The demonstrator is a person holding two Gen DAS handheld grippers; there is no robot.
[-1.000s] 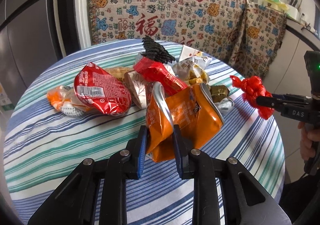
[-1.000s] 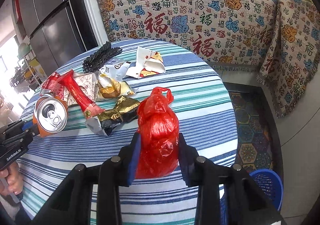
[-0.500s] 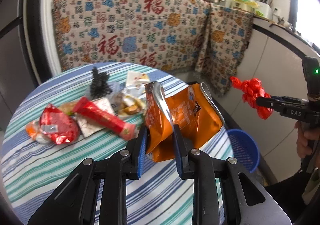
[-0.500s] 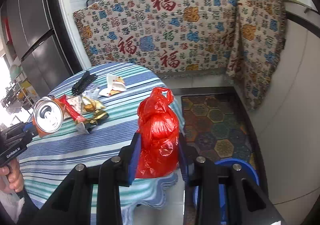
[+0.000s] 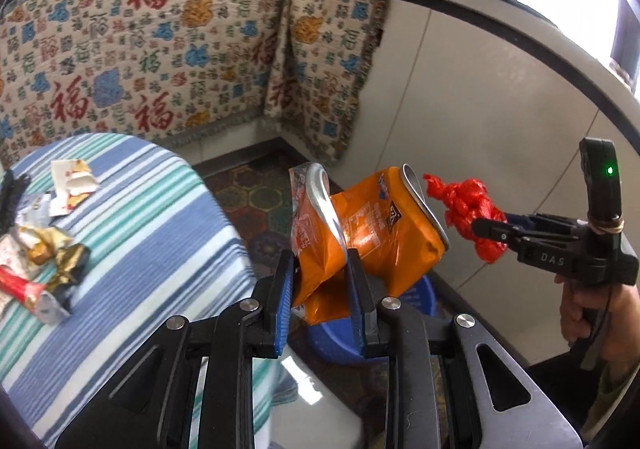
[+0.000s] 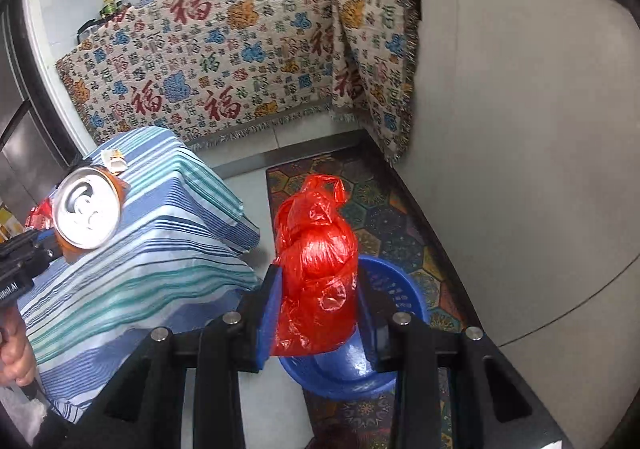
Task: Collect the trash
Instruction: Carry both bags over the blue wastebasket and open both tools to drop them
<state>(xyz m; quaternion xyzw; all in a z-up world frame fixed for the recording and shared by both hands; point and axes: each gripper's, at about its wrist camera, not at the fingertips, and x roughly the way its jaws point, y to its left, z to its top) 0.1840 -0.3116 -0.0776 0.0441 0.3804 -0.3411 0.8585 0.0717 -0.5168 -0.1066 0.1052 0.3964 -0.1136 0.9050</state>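
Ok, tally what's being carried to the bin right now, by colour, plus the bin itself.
Orange: 1, the crushed can shut in the left gripper.
Red: 1, the plastic bag shut in the right gripper.
Blue: 1, the basket on the floor.
Total: 3.

A crushed orange can (image 5: 360, 233), bent in the middle with its silver top tilted, is hanging pinched in the air above a blue basket (image 6: 384, 289) standing on the floor. A knotted, crinkled red plastic bag (image 6: 316, 273) is being held upright over that basket. Crumpled wrappers (image 5: 52, 253) are lying on the striped surface (image 5: 160, 233).
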